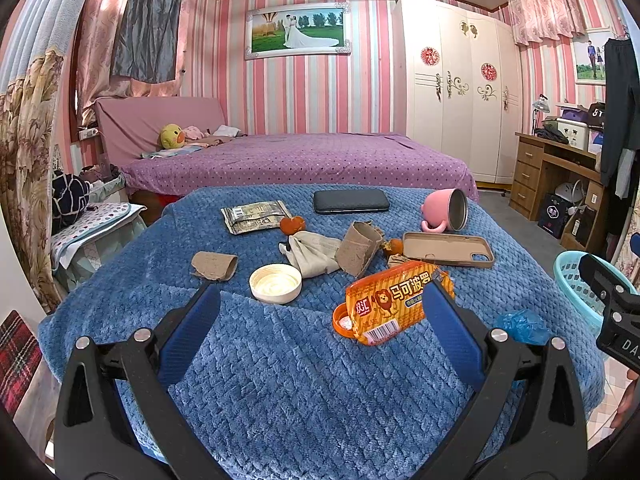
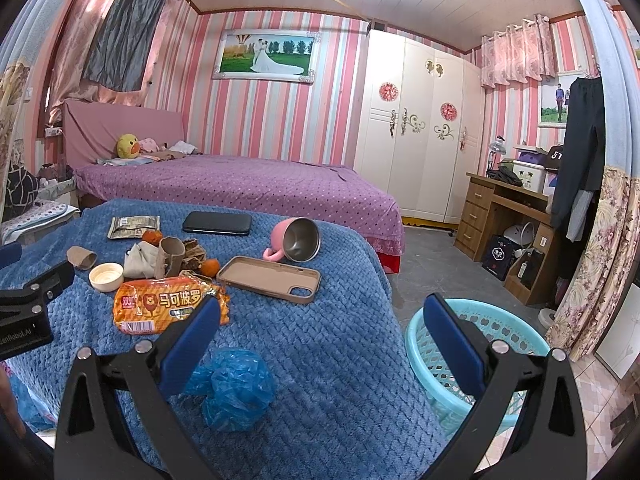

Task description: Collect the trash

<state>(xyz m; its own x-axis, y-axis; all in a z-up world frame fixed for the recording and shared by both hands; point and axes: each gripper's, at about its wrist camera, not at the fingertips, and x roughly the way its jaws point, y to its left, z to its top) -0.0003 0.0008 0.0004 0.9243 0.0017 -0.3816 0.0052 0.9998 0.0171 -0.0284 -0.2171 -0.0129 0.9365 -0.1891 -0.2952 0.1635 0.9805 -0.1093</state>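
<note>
both grippers empty, fingers spread wide: left gripper (image 1: 320, 312), right gripper (image 2: 322, 332). nearest on the blue blanket (image 2: 340, 360), a crumpled blue plastic bag (image 2: 234, 388) just ahead of the right gripper: likely light, soft, slippery, so pinch a bunched fold. next the orange snack wrapper (image 1: 394, 300): crinkly, light, take it by an edge. further, cardboard tubes (image 1: 358, 248), crushable. teal basket (image 2: 480, 344) beside the table.

A plush, waffle-textured blue blanket (image 1: 280, 360) covers the surface. On it lie a glossy orange plastic wrapper (image 1: 396, 300), 2 rough cardboard tubes (image 1: 214, 266), crinkled blue plastic film (image 2: 236, 388), and a matt pink mug (image 2: 298, 240) with a dull metal lining. The basket (image 2: 516, 328) is smooth perforated plastic.
</note>
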